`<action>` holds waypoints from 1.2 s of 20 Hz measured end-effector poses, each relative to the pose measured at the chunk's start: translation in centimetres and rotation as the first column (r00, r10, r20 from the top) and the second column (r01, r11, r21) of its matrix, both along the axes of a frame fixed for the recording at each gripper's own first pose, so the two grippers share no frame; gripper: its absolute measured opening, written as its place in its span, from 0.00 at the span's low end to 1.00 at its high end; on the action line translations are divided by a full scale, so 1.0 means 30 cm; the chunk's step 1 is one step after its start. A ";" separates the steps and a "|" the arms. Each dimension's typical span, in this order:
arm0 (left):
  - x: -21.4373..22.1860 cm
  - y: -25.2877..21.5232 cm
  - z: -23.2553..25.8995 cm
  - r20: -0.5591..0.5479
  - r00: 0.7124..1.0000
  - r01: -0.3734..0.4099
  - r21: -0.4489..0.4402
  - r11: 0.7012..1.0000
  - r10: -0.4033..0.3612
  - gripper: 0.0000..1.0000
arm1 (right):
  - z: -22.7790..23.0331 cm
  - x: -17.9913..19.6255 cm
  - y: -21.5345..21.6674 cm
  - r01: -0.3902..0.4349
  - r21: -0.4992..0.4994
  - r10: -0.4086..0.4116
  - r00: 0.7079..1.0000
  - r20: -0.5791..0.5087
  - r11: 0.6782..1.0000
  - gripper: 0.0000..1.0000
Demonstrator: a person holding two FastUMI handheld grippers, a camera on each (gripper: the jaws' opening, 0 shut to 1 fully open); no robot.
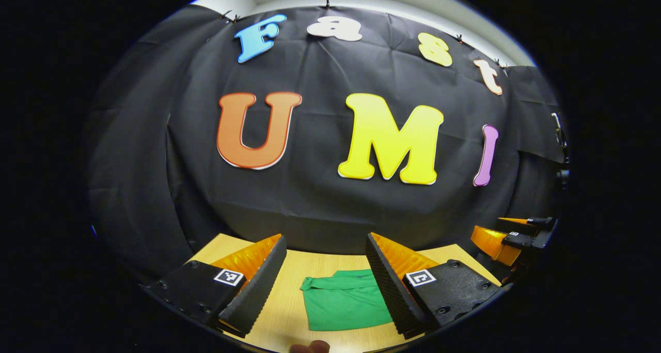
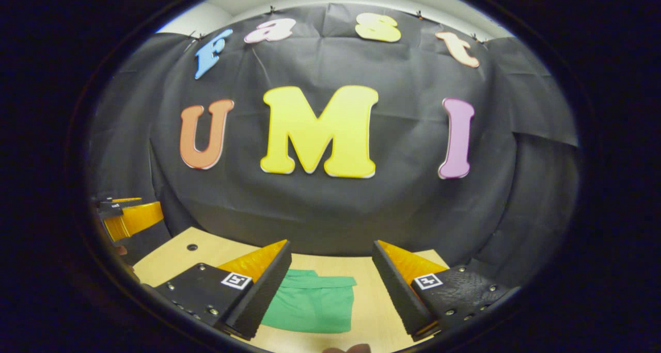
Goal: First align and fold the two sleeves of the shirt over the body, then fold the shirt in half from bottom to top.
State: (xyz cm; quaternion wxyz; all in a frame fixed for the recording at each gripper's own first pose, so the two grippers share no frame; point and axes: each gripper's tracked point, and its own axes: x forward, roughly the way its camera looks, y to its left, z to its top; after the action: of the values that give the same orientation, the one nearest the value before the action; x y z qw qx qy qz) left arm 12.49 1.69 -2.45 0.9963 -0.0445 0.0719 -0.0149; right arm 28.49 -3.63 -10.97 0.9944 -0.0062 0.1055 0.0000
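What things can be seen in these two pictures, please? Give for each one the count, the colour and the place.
shirt: one, green, folded into a compact shape, lying flat on the table, seen between the fingers in the left gripper view and also in the right gripper view.
table: one, light wood, under the shirt, against the black cloth wall; a small dark hole shows at its far left in the right gripper view.
cloth wall: one, black, behind the table.
left gripper: one, open, held above the table, touching nothing.
right gripper: one, open, above the table, touching nothing.
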 end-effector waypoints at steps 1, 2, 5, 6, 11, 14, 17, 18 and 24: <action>-0.039 0.000 0.045 0.029 1.000 -0.005 0.016 1.000 0.004 0.98 | 0.032 -0.040 0.005 0.006 0.001 -0.006 1.000 0.028 1.000 0.98; -0.076 -0.002 0.090 0.062 0.998 -0.011 0.030 0.999 0.009 0.98 | 0.060 -0.064 0.013 0.014 0.001 -0.014 0.999 0.049 1.000 0.98; -0.197 -0.018 0.172 0.124 0.992 -0.027 0.068 0.997 0.018 1.00 | 0.119 -0.117 0.034 0.008 0.009 -0.009 0.995 0.095 1.000 0.98; -0.226 -0.013 0.199 0.153 0.988 -0.042 0.083 0.996 0.029 0.98 | 0.134 -0.133 0.044 0.006 0.014 -0.007 0.994 0.107 1.000 0.98; -0.319 -0.030 0.266 0.223 0.974 -0.070 0.122 0.990 0.041 0.98 | 0.196 -0.242 0.089 -0.016 -0.011 0.017 0.987 0.158 1.000 1.00; -0.399 -0.025 0.259 0.237 0.970 -0.089 0.108 0.990 0.061 0.98 | 0.211 -0.294 0.096 -0.025 0.008 0.023 0.985 0.174 1.000 0.98; -0.413 -0.030 0.256 0.241 0.968 -0.097 0.122 0.988 0.065 0.98 | 0.207 -0.310 0.096 -0.023 0.010 0.021 0.986 0.165 1.000 0.98; -0.417 -0.031 0.257 0.242 0.968 -0.102 0.130 0.986 0.068 0.98 | 0.201 -0.316 0.093 -0.022 0.009 0.020 0.986 0.166 1.000 0.98; -0.424 -0.057 0.253 0.237 0.969 -0.100 0.135 0.986 0.065 0.98 | 0.207 -0.324 0.091 -0.009 -0.001 0.009 0.986 0.165 1.000 0.98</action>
State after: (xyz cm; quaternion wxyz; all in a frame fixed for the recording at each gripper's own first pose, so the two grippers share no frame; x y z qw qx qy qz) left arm -0.22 -0.01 5.15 0.9982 0.0276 -0.0458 0.0268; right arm 18.78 -0.91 -4.76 0.9997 -0.0068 0.0225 0.0041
